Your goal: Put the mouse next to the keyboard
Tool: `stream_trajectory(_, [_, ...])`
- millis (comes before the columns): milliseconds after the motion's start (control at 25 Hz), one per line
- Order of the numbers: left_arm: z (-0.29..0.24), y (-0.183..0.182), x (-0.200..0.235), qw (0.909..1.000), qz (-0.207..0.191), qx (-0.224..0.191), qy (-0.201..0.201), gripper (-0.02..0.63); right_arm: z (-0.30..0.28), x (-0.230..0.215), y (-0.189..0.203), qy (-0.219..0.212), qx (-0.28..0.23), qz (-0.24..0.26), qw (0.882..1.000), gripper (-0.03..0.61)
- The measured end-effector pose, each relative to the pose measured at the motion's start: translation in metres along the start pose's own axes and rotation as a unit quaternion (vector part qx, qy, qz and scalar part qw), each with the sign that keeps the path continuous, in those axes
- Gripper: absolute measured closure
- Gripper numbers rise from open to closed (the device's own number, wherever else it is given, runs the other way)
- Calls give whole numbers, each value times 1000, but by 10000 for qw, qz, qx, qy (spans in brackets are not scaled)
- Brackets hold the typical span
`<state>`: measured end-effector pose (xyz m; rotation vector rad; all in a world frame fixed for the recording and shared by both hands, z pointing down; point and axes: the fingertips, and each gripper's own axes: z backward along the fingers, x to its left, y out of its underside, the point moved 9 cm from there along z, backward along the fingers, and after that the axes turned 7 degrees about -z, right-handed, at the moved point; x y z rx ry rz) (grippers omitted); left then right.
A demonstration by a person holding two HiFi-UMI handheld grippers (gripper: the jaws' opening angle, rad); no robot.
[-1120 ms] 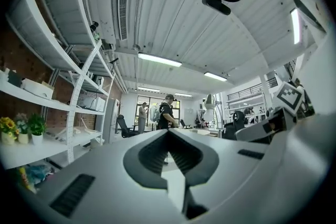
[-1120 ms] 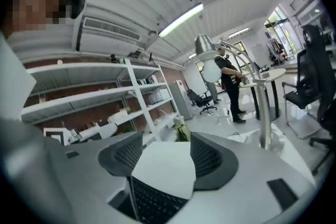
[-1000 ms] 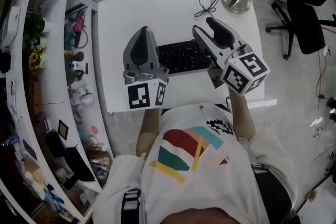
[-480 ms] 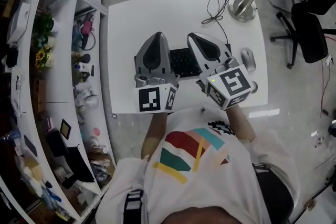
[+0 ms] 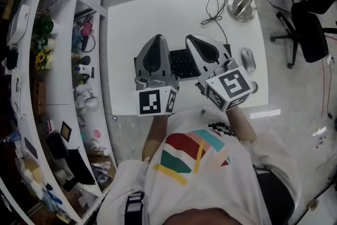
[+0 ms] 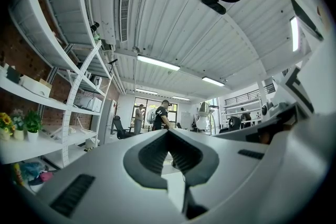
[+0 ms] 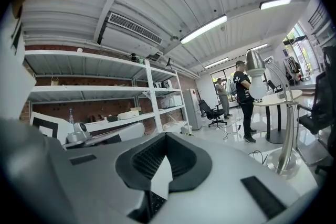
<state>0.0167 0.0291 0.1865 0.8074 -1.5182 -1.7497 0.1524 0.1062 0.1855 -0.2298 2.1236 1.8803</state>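
Right gripper [image 5: 191, 38] has swung left, away from the mouse [image 5: 248, 59], since a second ago. Its jaws, apart then, now meet on nothing. Mouse lies free on the white table [image 5: 131, 23], just right of the black keyboard [image 5: 184, 63], apart from the lamp base [image 5: 239, 8] behind it. Right gripper hangs over the keyboard's right part. Left gripper [image 5: 157, 38] hangs over its left end, jaws likewise together, empty. Placement looks done, so the step in hand reads as retreat. Next move only calls for drawing both grippers back without nudging the mouse.
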Motion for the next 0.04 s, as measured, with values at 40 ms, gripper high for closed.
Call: stream_trajectory(40, [0, 0, -1, 10000, 4, 3, 7, 569, 0, 0, 0, -5, 3, -1, 10000, 566])
